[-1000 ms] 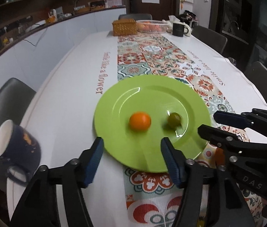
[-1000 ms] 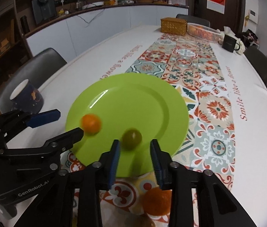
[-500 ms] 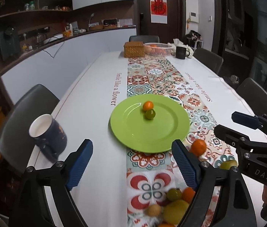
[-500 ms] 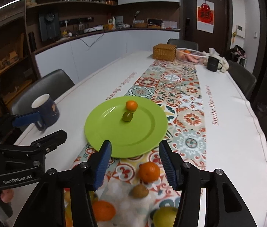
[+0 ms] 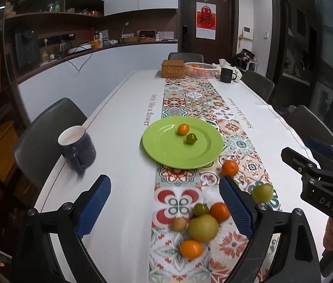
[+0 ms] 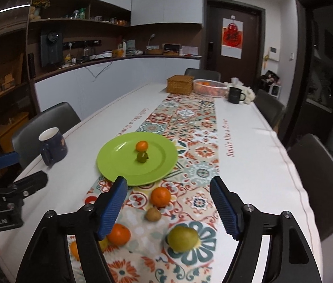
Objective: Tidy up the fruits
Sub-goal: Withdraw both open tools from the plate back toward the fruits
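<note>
A green plate (image 5: 164,151) (image 6: 119,165) lies on the patterned runner and holds a small orange (image 5: 183,129) (image 6: 141,146) and a small green fruit (image 5: 191,138) (image 6: 142,157). Several loose fruits lie on the runner nearer me: an orange (image 5: 230,167) (image 6: 160,196), a green pear (image 5: 262,192) (image 6: 183,238), a large yellow-green fruit (image 5: 203,227), a small brown fruit (image 5: 179,224) (image 6: 153,214), and other oranges (image 5: 191,248) (image 6: 118,234). My left gripper (image 5: 164,210) is open and empty above the table's near end. My right gripper (image 6: 168,208) is open and empty above the loose fruits.
A dark blue mug (image 5: 78,147) (image 6: 53,147) stands left of the plate. At the table's far end are a wicker box (image 5: 173,68), a white basket of oranges (image 5: 200,69) and a black mug (image 5: 227,75). Chairs stand along both sides.
Both grippers have pulled back and up from the plate. The right gripper's jaws have opened wider, leaving the green fruit on the plate. The loose fruits have come into view.
</note>
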`<action>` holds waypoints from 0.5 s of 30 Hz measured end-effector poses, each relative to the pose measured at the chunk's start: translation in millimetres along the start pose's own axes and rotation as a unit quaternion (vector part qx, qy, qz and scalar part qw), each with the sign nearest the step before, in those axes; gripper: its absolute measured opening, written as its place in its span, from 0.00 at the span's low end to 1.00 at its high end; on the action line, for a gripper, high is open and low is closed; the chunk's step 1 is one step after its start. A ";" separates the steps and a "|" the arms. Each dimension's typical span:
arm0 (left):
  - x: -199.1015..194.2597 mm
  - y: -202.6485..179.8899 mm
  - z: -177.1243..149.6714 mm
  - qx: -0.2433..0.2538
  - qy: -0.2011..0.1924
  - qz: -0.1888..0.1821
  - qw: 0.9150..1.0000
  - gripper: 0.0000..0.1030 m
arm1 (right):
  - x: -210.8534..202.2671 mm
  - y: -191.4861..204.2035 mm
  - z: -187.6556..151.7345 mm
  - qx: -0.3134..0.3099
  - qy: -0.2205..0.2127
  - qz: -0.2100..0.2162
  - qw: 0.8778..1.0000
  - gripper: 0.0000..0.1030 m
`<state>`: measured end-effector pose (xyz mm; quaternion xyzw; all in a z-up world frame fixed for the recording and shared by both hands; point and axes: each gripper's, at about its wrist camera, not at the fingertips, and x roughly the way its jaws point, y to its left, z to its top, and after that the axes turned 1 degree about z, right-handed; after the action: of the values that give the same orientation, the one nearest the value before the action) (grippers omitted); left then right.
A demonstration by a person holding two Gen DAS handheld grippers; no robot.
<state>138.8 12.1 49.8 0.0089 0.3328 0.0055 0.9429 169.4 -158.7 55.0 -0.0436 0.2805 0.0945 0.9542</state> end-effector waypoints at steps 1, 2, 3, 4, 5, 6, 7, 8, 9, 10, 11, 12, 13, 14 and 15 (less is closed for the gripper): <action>-2.8 -0.9 -3.1 0.001 0.000 0.001 1.000 0.91 | -3.6 0.9 -3.9 0.000 0.000 -0.003 1.000 0.73; -5.3 -1.8 -6.5 0.004 0.001 0.003 1.000 0.91 | -5.7 0.5 -6.3 0.001 0.001 -0.004 1.000 0.74; -6.1 -2.3 -8.0 0.005 0.003 0.004 1.000 0.91 | -8.5 -0.1 -9.4 0.003 0.000 -0.005 1.000 0.74; -7.6 -3.1 -11.5 0.007 0.006 0.005 1.000 0.91 | -12.0 -0.5 -13.7 0.006 -0.002 -0.009 1.000 0.74; -8.5 -3.0 -14.3 0.008 0.008 0.006 1.000 0.91 | -14.0 -0.4 -16.5 0.007 -0.003 -0.012 1.000 0.75; -8.5 -3.0 -16.5 0.010 0.010 0.007 1.000 0.91 | -16.0 -0.1 -19.8 0.008 -0.003 -0.015 1.000 0.76; -8.5 -3.6 -19.6 0.012 0.013 0.008 1.000 0.91 | -17.1 0.2 -22.4 0.007 -0.002 -0.017 1.000 0.76; -8.4 -3.9 -22.7 0.014 0.016 0.008 1.000 0.91 | -18.3 0.3 -25.3 0.007 0.000 -0.019 1.000 0.76; -8.0 -4.8 -27.1 0.018 0.021 0.010 1.000 0.91 | -19.1 0.5 -27.5 0.007 0.001 -0.021 1.000 0.76; -7.8 -5.3 -30.8 0.022 0.024 0.013 0.999 0.91 | -20.1 0.2 -31.0 0.006 0.002 -0.023 1.000 0.76; -7.2 -5.9 -35.2 0.026 0.029 0.015 0.999 0.91 | -20.5 0.0 -34.5 0.005 0.004 -0.027 1.000 0.76; -6.7 -6.2 -38.6 0.029 0.033 0.016 0.999 0.91 | -20.8 -0.1 -38.1 0.003 0.007 -0.031 1.000 0.76; -5.7 -7.0 -43.3 0.033 0.039 0.016 0.999 0.91 | -20.5 -0.4 -40.5 0.001 0.008 -0.032 0.999 0.76; -4.9 -7.1 -46.6 0.035 0.043 0.015 0.998 0.91 | -20.4 -0.4 -44.1 -0.002 0.011 -0.037 0.999 0.76; -3.7 -8.4 -51.2 0.040 0.048 0.015 0.998 0.91 | -20.2 -0.6 -47.7 -0.004 0.014 -0.041 0.999 0.76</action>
<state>103.8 4.3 12.1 0.0511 0.3777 0.0072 0.9245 127.8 -169.0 26.0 -0.0600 0.2911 0.0563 0.9532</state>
